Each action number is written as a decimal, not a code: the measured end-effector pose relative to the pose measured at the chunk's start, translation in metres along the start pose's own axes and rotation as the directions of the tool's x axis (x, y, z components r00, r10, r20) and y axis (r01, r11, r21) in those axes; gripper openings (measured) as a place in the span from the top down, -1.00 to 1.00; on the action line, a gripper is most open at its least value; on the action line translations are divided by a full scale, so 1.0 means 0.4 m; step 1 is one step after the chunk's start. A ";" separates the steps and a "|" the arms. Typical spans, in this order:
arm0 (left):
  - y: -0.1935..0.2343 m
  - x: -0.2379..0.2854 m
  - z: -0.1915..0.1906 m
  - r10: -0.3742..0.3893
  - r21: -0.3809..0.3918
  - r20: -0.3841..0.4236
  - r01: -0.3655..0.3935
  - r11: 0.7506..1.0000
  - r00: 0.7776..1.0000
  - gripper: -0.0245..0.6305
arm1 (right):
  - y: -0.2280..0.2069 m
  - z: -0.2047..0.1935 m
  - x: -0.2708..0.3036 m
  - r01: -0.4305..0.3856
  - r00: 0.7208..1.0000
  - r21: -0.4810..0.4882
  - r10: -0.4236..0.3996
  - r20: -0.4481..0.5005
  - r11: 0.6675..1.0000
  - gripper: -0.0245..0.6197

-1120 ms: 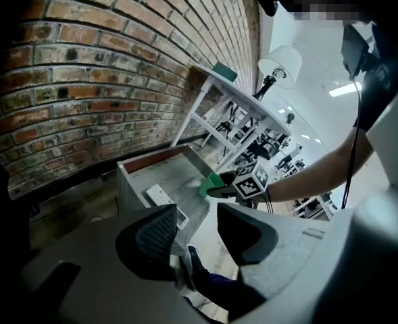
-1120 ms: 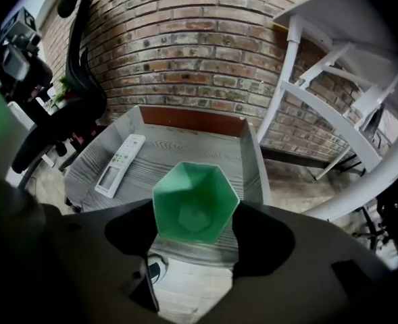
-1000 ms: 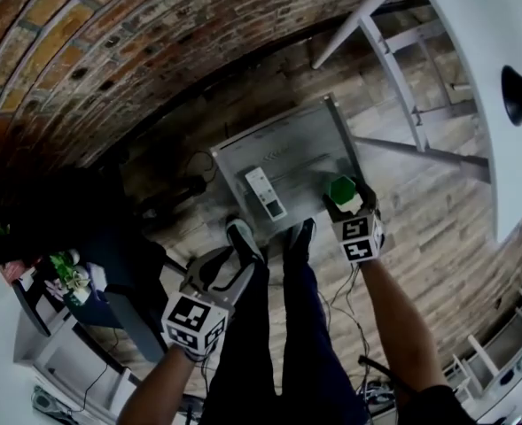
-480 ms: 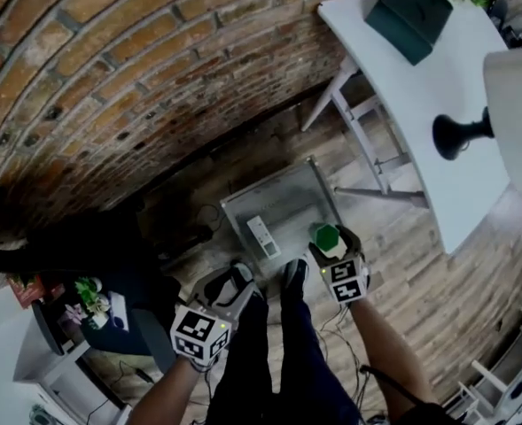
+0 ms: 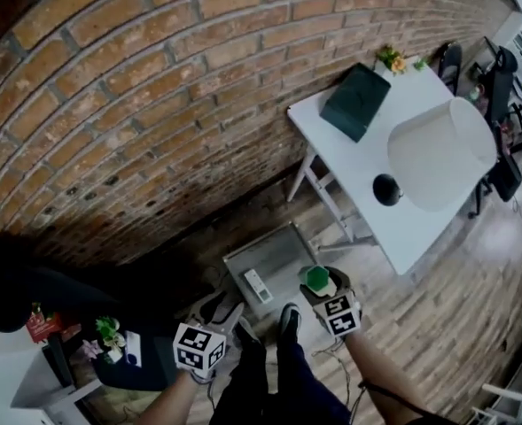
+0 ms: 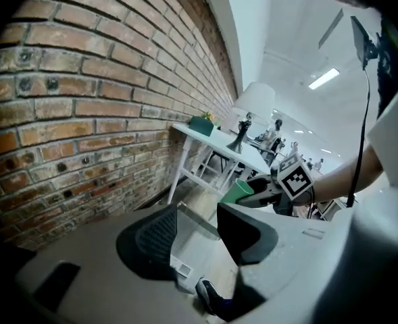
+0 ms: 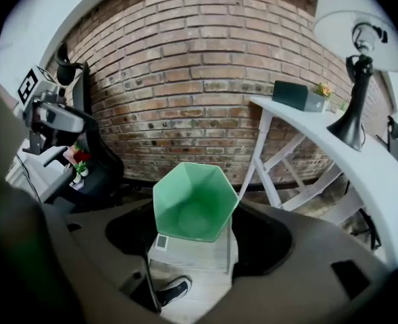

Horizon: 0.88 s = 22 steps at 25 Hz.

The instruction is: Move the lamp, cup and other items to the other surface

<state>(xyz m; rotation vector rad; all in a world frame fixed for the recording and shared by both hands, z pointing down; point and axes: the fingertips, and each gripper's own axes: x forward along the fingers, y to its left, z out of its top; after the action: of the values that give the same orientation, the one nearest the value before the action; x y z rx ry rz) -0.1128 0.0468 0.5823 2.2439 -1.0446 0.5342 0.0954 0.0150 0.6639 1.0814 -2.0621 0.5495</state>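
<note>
View swung up over last second — white table (image 5: 395,230) with lamp (image 5: 439,154) now ahead. Right gripper (image 5: 323,287) clamped on green cup (image 7: 194,204), carried above floor; left gripper (image 6: 197,233) jaws slightly apart, empty — cup drop-off likely next

**Figure: the person and the two hand-held claws.**
Dark trousers (image 5: 287,388) end in a black shoe (image 7: 173,290) with a white sole. Left of the trousers, the left claw (image 5: 218,305) is a grey moulded body with black ribbed pads (image 6: 155,238). Right of the trousers, the right claw (image 5: 318,278) has the same grey body. Each claw carries a white marker cube (image 5: 198,351) printed with black square patterns. The forearms beside the trousers are unsleeved.
</note>
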 end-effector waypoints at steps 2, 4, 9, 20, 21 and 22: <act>0.013 -0.021 0.059 0.017 0.020 0.033 -0.017 1.000 0.999 0.36 | -0.010 0.053 -0.053 0.017 0.999 -0.008 -0.017 0.031 1.000 -0.10; 0.020 -0.051 0.115 0.033 0.031 0.062 -0.034 0.999 0.998 0.36 | -0.018 0.097 -0.108 0.034 0.998 -0.002 -0.034 0.059 0.999 -0.10; 0.008 -0.120 0.223 0.053 0.051 0.116 -0.059 0.997 0.992 0.38 | -0.055 0.180 -0.251 0.092 0.990 0.057 -0.097 0.101 0.994 -0.10; -0.006 -0.170 0.355 0.023 0.071 0.204 -0.038 0.997 0.979 0.41 | -0.206 0.223 -0.513 0.279 0.947 0.195 -0.304 0.107 0.940 -0.10; -0.004 -0.167 0.363 0.019 0.072 0.207 -0.035 0.997 0.978 0.41 | -0.223 0.226 -0.527 0.291 0.942 0.203 -0.317 0.112 0.935 -0.10; -0.001 -0.163 0.369 0.019 0.072 0.209 -0.035 0.997 0.978 0.41 | -0.243 0.225 -0.532 0.297 0.938 0.206 -0.326 0.123 0.932 -0.10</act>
<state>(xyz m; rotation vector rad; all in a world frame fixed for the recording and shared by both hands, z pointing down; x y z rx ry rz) -0.1370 -0.0158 0.4356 2.3949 -1.1778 0.3604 0.2203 0.0129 0.4466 1.5730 -1.9403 0.5143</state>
